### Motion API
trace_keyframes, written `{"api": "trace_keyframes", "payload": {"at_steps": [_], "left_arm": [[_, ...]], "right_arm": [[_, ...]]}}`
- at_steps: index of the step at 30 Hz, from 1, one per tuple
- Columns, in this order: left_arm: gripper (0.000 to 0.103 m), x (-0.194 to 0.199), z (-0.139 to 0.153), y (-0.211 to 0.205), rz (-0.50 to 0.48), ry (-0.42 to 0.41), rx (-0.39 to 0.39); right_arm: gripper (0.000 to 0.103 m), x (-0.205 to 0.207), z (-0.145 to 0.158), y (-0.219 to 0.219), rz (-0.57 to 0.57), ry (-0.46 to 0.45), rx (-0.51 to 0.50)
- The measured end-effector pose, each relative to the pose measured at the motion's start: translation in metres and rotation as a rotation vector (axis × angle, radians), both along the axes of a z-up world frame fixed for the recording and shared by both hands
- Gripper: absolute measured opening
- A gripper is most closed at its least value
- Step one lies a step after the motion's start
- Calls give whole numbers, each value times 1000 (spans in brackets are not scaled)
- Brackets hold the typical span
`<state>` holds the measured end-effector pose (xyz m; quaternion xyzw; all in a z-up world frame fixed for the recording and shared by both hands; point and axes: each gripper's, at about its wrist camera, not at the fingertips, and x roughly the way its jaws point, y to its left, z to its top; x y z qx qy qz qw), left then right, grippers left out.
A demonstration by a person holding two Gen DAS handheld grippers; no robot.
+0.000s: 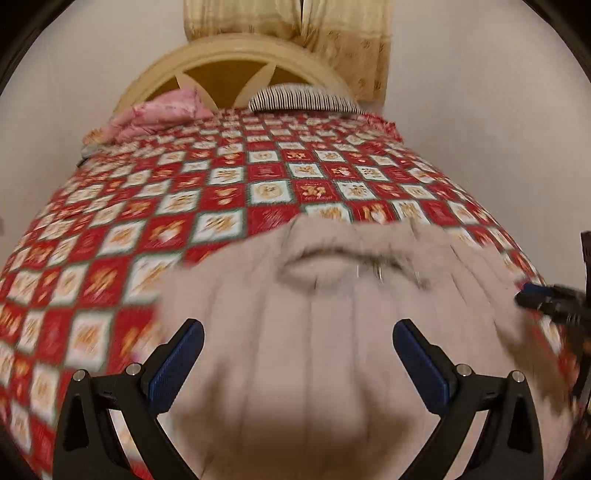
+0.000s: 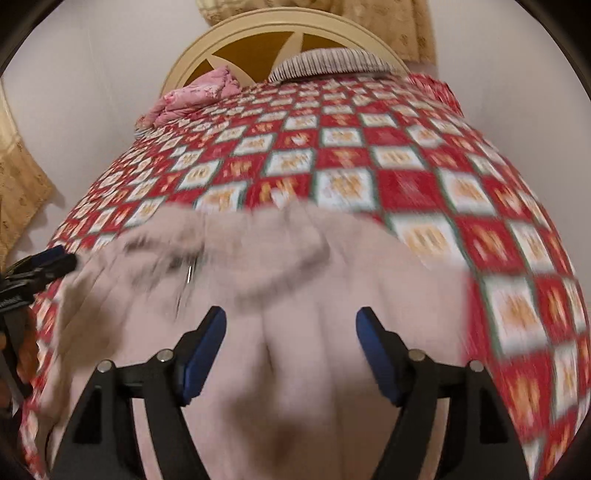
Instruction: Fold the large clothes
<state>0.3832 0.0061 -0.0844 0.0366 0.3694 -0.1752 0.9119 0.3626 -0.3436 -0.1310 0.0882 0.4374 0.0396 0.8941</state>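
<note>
A large pale beige quilted garment (image 1: 314, 314) lies spread on the near end of the bed; it also shows in the right wrist view (image 2: 295, 280). Its collar with a zipper (image 1: 369, 267) points toward the headboard. My left gripper (image 1: 297, 341) is open and hovers above the garment's left part. My right gripper (image 2: 291, 328) is open above its right part. Each gripper shows at the edge of the other's view: the right one (image 1: 546, 299), the left one (image 2: 40, 266). Both views are blurred by motion.
The bed has a red and white checked cover (image 1: 258, 173). A pink folded quilt (image 1: 155, 114) and a striped pillow (image 1: 303, 98) lie by the cream headboard (image 1: 229, 55). Beige curtains (image 1: 332, 29) hang behind. White walls flank the bed.
</note>
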Motion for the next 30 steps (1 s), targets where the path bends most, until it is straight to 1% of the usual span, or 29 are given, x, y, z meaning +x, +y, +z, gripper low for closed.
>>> {"api": "trace_keyframes", "payload": {"at_steps": [1,2,4,6,7,8,10,11,13,14,16,18,19,21,22,24,25,26,27,28,29,30], "left_arm": [[102,-25,-3,15,6,-8,14],[102,-51,-8,31,15,-3,21],[102,-86,-18,56,17,13,-6],[102,-125,-34,80,47,20,11],[102,-138,-41,87,56,14,22],[102,-152,-50,95,67,14,37],[102,-172,-72,109,69,61,39],[102,-179,-81,115,76,78,34],[102,-193,-97,126,95,106,5],[102,-195,-100,129,97,112,-15],[102,-202,-106,137,103,128,-81],[102,-203,-108,138,100,129,-108],[102,-205,-109,137,99,124,-109],[102,-208,-108,136,88,123,-123],[102,-211,-108,135,73,124,-134],[100,-214,-108,129,42,124,-140],[96,-215,-108,126,28,123,-135],[74,-217,-107,123,9,123,-136],[50,-219,-106,120,-22,129,-149],[48,-224,-103,115,-29,116,-139],[37,-228,-101,114,-33,91,-117],[21,-234,-98,110,-48,63,-84]], "right_arm": [[76,-31,0,-5,-3,3,-4],[77,-53,1,-6,-6,3,-5],[78,-94,-1,-11,-26,14,3],[78,-138,-5,-19,-47,21,31],[78,-150,-5,-22,-58,20,38],[78,-175,-7,-25,-84,16,49],[79,-201,-8,-30,-111,6,72],[81,-216,-11,-31,-126,6,86],[81,-240,-18,-30,-149,19,93],[81,-250,-25,-28,-155,30,99],[81,-260,-37,-24,-153,59,107],[80,-268,-46,-23,-174,74,109],[77,-273,-49,-22,-177,75,120],[72,-285,-56,-19,-172,80,173],[67,-290,-59,-17,-167,87,188],[64,-292,-63,-11,-161,96,174],[59,-292,-64,-10,-158,92,170],[48,-292,-64,-12,-154,92,184],[42,-292,-65,-14,-148,92,214],[30,-291,-66,-15,-140,90,238],[22,-291,-66,-15,-127,86,256],[20,-292,-66,-14,-115,82,260]]}}
